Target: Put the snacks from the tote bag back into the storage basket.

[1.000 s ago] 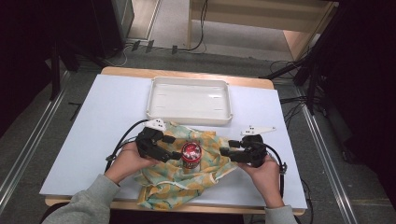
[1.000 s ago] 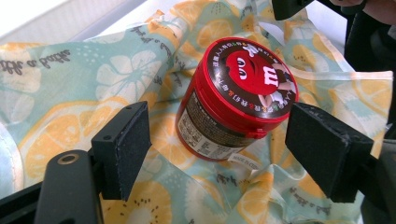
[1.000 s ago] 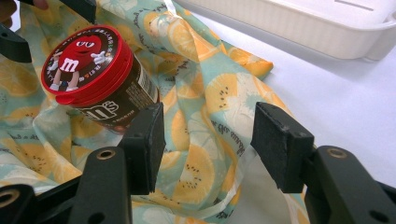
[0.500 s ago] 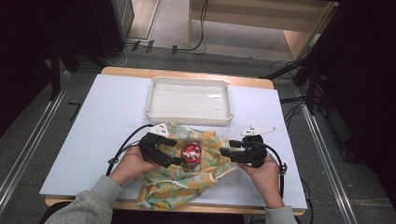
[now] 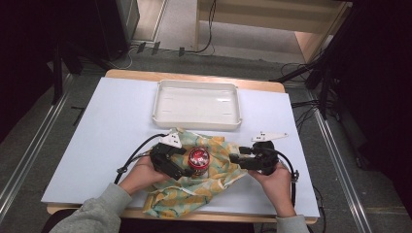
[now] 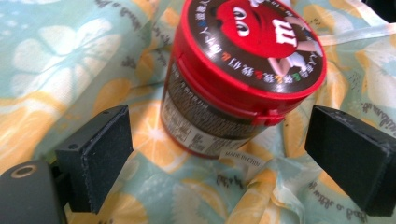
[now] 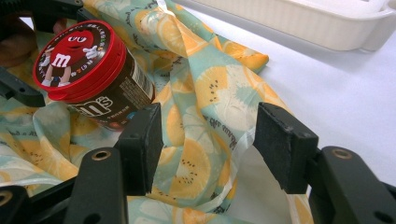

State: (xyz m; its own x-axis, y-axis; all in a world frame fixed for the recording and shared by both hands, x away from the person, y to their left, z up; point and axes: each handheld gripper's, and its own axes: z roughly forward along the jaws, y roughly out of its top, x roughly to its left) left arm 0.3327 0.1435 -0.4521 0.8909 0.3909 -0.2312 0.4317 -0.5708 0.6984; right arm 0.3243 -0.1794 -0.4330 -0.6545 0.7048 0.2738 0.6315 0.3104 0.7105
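Observation:
A small red-lidded candy can (image 5: 198,158) stands on a crumpled yellow-and-teal fruit-print cloth (image 5: 194,194) near the table's front edge. My left gripper (image 5: 187,171) sits just left of it. In the left gripper view the can (image 6: 243,70) rises between the two pads, with a gap on each side; the jaws have just been opening. My right gripper (image 5: 233,158) rests at the cloth's right edge. In the right gripper view its open jaws straddle a raised fold of the cloth (image 7: 210,93) without pressing it, and the can (image 7: 88,70) leans to the left.
A white rectangular tray (image 5: 197,124) lies behind the cloth, and its ribbed wall (image 7: 299,23) crosses the top of the right gripper view. The pale table sheet (image 5: 111,131) stretches out to the left. Black cables trail from both grippers.
My left gripper has slid slightly down and toward the can. The can, the cloth and my right gripper have stayed where they were.

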